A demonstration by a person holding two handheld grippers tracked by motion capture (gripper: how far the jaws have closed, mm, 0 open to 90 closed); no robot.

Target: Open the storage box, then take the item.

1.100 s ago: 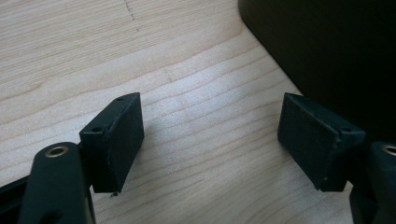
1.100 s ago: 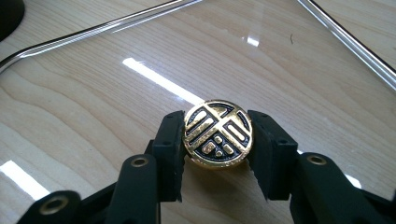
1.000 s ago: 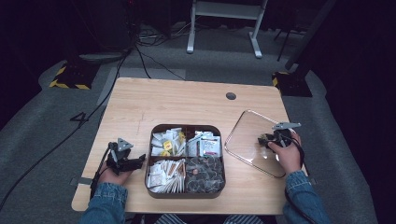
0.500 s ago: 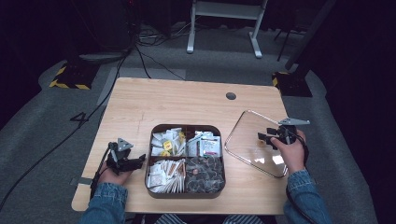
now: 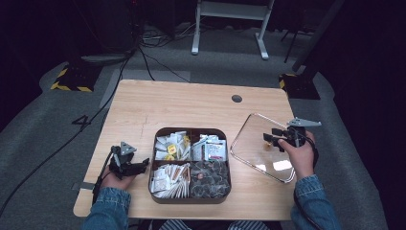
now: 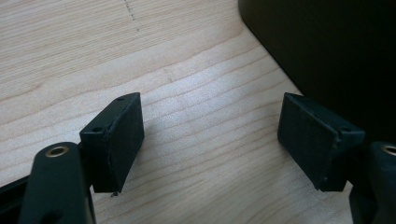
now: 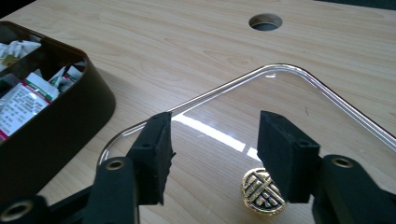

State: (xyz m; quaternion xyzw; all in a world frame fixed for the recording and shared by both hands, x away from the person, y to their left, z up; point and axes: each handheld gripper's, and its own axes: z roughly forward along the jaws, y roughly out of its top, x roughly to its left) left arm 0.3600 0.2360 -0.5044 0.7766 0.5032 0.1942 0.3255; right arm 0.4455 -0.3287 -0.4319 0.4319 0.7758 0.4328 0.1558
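While the desk (image 5: 143,115) lies bare across its far half, a dark 4-compartment tray (image 5: 191,198) of sachets sits at the middle of the near edge. Flat near the right edge rests the clear lid (image 7: 322,93); it looks stiff, light and slippery, so its gold knob (image 7: 263,192) seems the surest hold. Right gripper (image 7: 212,154) hovers spread just above that knob. Left gripper (image 6: 210,140), also spread and empty, rests by the tray's left wall.

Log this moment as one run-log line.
left tongs: open, on table beside box | right tongs: open, above clear lid, gold knob below | lid flat on table, right of box
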